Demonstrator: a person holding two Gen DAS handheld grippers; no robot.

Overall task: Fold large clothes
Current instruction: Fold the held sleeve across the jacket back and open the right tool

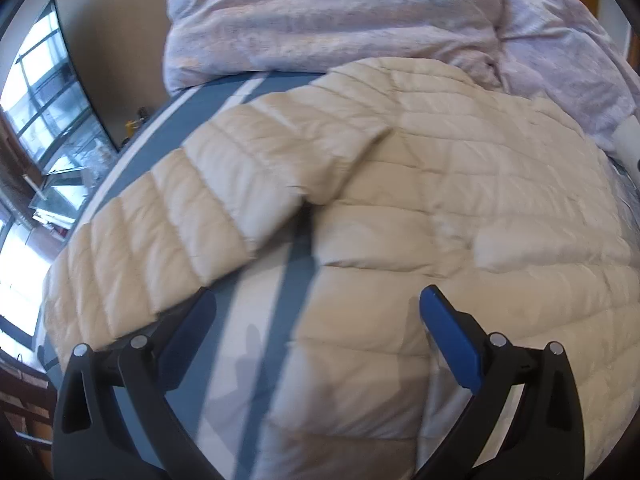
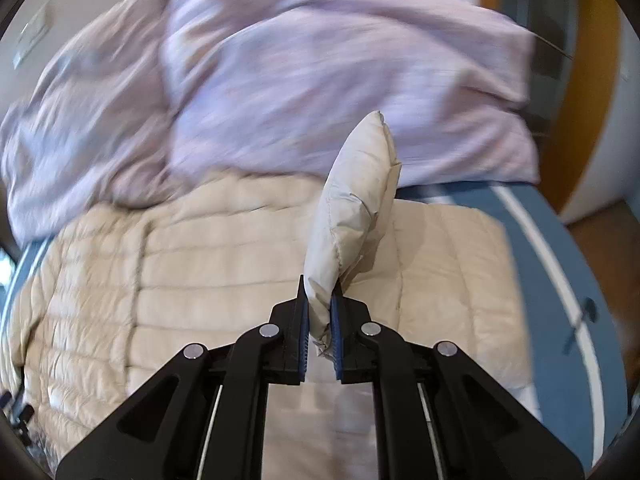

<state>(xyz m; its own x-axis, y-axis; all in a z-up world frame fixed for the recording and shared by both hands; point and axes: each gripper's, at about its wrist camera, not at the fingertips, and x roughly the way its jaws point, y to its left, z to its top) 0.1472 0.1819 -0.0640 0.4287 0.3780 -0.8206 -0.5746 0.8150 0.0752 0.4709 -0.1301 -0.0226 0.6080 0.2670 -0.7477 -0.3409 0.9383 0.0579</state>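
A cream quilted puffer jacket (image 1: 440, 200) lies spread on a bed with a blue and white striped sheet (image 1: 192, 120). One sleeve (image 1: 168, 216) stretches toward the left edge. My left gripper (image 1: 316, 304) hovers open above the gap between sleeve and body, nothing between its blue pads. In the right wrist view the same jacket (image 2: 200, 280) lies flat, and my right gripper (image 2: 320, 320) is shut on a raised fold of the jacket's sleeve (image 2: 352, 208), which stands up from the jaws.
A rumpled lilac duvet (image 1: 320, 20) is piled at the head of the bed, touching the jacket's far edge, and it fills the back of the right wrist view as the duvet (image 2: 320, 72). Windows (image 1: 44, 120) lie to the left. A wooden floor (image 2: 600, 240) shows beyond the bed's right edge.
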